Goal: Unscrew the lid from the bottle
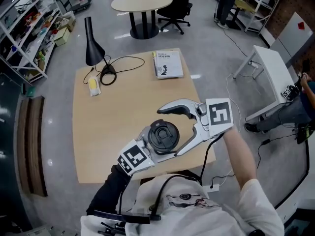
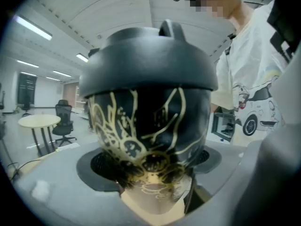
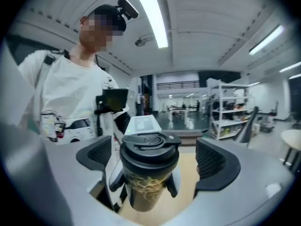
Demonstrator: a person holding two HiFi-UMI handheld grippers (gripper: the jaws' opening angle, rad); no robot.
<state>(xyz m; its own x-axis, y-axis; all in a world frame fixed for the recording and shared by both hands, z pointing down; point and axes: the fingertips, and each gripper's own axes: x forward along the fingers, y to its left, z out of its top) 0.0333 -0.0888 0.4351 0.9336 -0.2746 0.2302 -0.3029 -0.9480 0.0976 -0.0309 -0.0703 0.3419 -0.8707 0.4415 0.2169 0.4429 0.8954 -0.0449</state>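
Gold-patterned black bottle (image 2: pixel 148 126), black lid (image 3: pixel 149 147) on | clamped by left gripper (image 2: pixel 153 166) near front edge of wooden tabletop (image 1: pixel 108 132) | right gripper (image 3: pixel 155 160) spread around lid, untouched

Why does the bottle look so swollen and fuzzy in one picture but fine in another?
Left gripper view: the black bottle with gold pattern sits near the wide-angle lens, so it bulges and its base blurs. Right gripper view: farther off, it looks sharper; the ceiling strip light glares. Head view: even light, bent edges.
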